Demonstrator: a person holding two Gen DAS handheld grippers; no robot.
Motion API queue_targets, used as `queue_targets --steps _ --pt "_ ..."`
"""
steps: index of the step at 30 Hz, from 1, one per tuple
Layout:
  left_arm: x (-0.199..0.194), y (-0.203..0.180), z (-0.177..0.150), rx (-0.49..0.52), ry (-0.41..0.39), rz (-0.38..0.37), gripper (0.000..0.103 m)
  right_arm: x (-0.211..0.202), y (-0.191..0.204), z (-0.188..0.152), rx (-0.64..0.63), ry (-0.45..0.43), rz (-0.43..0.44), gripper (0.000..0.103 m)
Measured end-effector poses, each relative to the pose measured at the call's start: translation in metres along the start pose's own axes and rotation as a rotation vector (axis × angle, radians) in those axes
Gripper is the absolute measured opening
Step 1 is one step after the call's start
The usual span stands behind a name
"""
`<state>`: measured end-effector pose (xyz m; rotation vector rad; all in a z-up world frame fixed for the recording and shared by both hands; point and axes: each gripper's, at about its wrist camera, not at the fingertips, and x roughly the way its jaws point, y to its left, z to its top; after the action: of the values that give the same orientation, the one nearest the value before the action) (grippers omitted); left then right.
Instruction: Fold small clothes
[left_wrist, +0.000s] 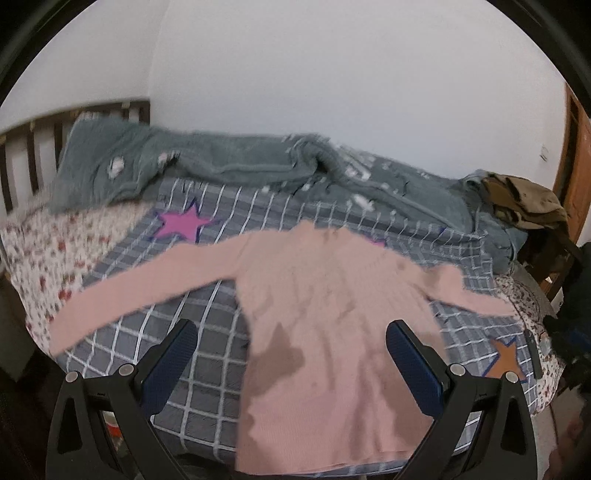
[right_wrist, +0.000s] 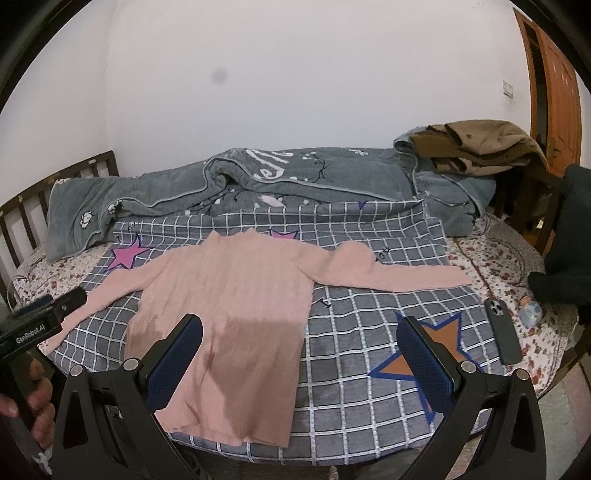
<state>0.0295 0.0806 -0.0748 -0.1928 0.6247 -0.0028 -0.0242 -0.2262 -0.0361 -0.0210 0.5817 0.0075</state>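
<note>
A pink long-sleeved sweater (left_wrist: 332, 317) lies flat on a grey checked cloth (left_wrist: 199, 406) on the bed, both sleeves spread out sideways. It also shows in the right wrist view (right_wrist: 229, 306). My left gripper (left_wrist: 291, 336) is open and empty, above the sweater's lower left part. My right gripper (right_wrist: 301, 332) is open and empty, above the sweater's lower right edge and the checked cloth (right_wrist: 354, 398). The left gripper's body (right_wrist: 33, 325) shows at the left edge of the right wrist view, held in a hand.
A grey quilt (right_wrist: 258, 177) lies bunched along the far side of the bed. Brown clothes (right_wrist: 480, 144) are piled at the back right. A black phone (right_wrist: 502, 332) and a small toy (right_wrist: 530, 312) lie on the floral sheet at right. A wooden headboard (right_wrist: 22, 206) stands at left.
</note>
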Motion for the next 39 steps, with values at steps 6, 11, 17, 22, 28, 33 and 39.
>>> queue_targets --steps 6,11,17,22,28,33,39 --pt "0.046 0.087 -0.019 -0.107 0.055 0.056 0.100 0.030 0.016 -0.011 -0.030 -0.015 0.013 0.103" --pt "0.073 0.179 -0.038 -0.313 0.058 0.054 0.100 0.070 0.031 -0.021 0.001 0.061 0.082 0.102" --pt "0.087 0.254 -0.053 -0.443 0.049 0.109 0.099 0.110 0.061 -0.040 -0.039 0.124 0.113 0.099" --pt "0.103 0.288 -0.061 -0.502 0.072 0.111 0.093 0.132 0.081 -0.050 -0.084 0.150 0.124 0.096" --pt "0.114 0.309 -0.064 -0.575 0.022 0.064 0.089 0.150 0.097 -0.052 -0.097 0.159 0.138 0.096" --pt "0.113 0.330 -0.060 -0.663 -0.002 0.083 0.075 0.160 0.104 -0.039 -0.096 0.129 0.152 0.096" --pt "0.111 0.328 -0.042 -0.574 0.018 0.245 0.026 0.177 0.102 -0.007 -0.079 0.063 0.167 0.096"
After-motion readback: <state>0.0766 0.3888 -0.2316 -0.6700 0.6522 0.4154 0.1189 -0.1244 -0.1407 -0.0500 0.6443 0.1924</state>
